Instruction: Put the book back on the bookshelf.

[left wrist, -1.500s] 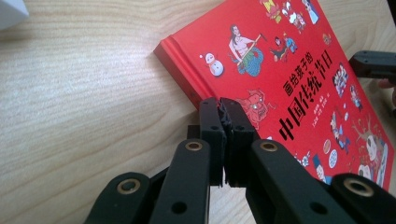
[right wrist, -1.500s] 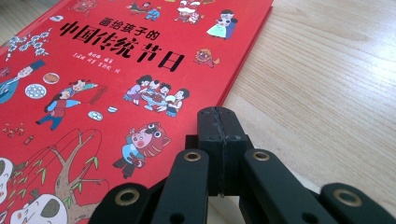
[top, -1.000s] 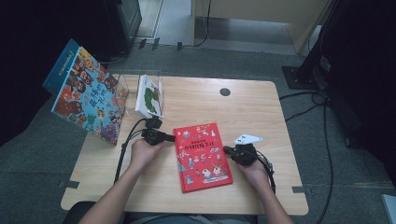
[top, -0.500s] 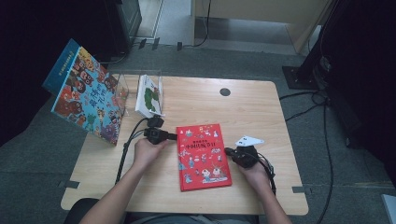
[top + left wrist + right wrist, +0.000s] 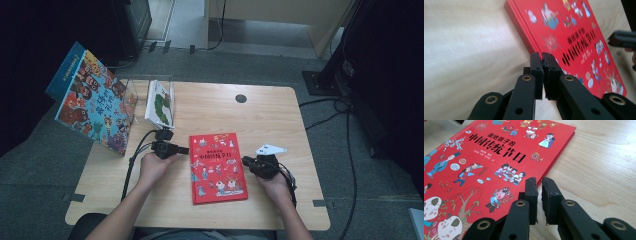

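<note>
Both grippers sit at the red book's long sides: left gripper [image 5: 184, 149] at its upper left edge, jaws together with nothing between them, tips at the spine edge [image 5: 541, 56]; right gripper [image 5: 246, 160] at the right edge, jaws a narrow gap apart and just opening, nothing between them, tips by the cover's edge [image 5: 539, 181]. Red book [image 5: 217, 166] lies flat, face up, mid-table toward the near side, slightly rotated. Table [image 5: 270, 120] is light wood; its far half is bare apart from a dark round grommet [image 5: 241, 98]. Far left corner holds a clear stand [image 5: 131, 95] with a white-and-green book [image 5: 160, 103] upright in it, near the left gripper but apart. Large blue picture book [image 5: 95, 100] leans at the table's left edge, overhanging it. Black cables [image 5: 134, 155] trail from the left gripper toward the near left; another cable runs back along the right hand [image 5: 274, 184]. Left hand [image 5: 152, 167] rests on the wood left of the red book. Open wood on the right side and along the near edge. Grey floor around, dark equipment [image 5: 360, 60] right, floor cables there.
</note>
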Demonstrator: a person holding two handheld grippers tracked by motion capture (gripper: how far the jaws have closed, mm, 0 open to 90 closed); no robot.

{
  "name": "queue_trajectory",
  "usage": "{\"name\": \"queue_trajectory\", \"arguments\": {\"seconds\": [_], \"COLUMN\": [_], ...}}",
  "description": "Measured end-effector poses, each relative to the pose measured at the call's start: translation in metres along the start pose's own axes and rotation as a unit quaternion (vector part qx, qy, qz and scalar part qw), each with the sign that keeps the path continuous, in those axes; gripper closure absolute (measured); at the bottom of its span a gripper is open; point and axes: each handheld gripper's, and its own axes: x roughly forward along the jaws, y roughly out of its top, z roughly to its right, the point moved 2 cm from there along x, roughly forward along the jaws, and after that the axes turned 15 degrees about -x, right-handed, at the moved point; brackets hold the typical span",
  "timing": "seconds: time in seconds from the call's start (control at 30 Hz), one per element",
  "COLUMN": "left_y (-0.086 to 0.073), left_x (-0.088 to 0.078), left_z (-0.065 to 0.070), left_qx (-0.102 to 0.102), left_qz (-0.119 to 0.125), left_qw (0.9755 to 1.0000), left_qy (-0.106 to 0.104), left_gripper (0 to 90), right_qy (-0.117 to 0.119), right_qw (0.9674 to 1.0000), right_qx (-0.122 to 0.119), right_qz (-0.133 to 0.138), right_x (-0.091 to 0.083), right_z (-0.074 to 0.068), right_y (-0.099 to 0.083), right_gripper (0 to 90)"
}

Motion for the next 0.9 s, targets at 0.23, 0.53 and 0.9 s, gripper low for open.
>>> {"name": "queue_trajectory", "arguments": {"seconds": [0.23, 0.53, 0.9], "left_y": [-0.018, -0.031, -0.037], "left_x": [0.001, 0.003, 0.007], "left_z": [0.004, 0.007, 0.009], "left_qx": [-0.002, -0.003, -0.009], "left_qz": [-0.013, -0.024, -0.021], "left_qw": [0.9999, 0.9997, 0.9997], "left_qy": [-0.004, -0.007, -0.005], "left_gripper": [87.7, 87.4, 88.3], "right_qy": [0.009, 0.033, 0.064], "right_qw": [0.9999, 0.9982, 0.9869], "right_qx": [0.013, 0.045, 0.139], "right_qz": [0.005, -0.020, -0.050], "right_x": [-0.003, 0.004, 0.009], "right_z": [-0.001, -0.006, 0.002], "right_y": [0.003, 0.006, 0.008], "right_gripper": [73.9, 65.3, 62.1]}}
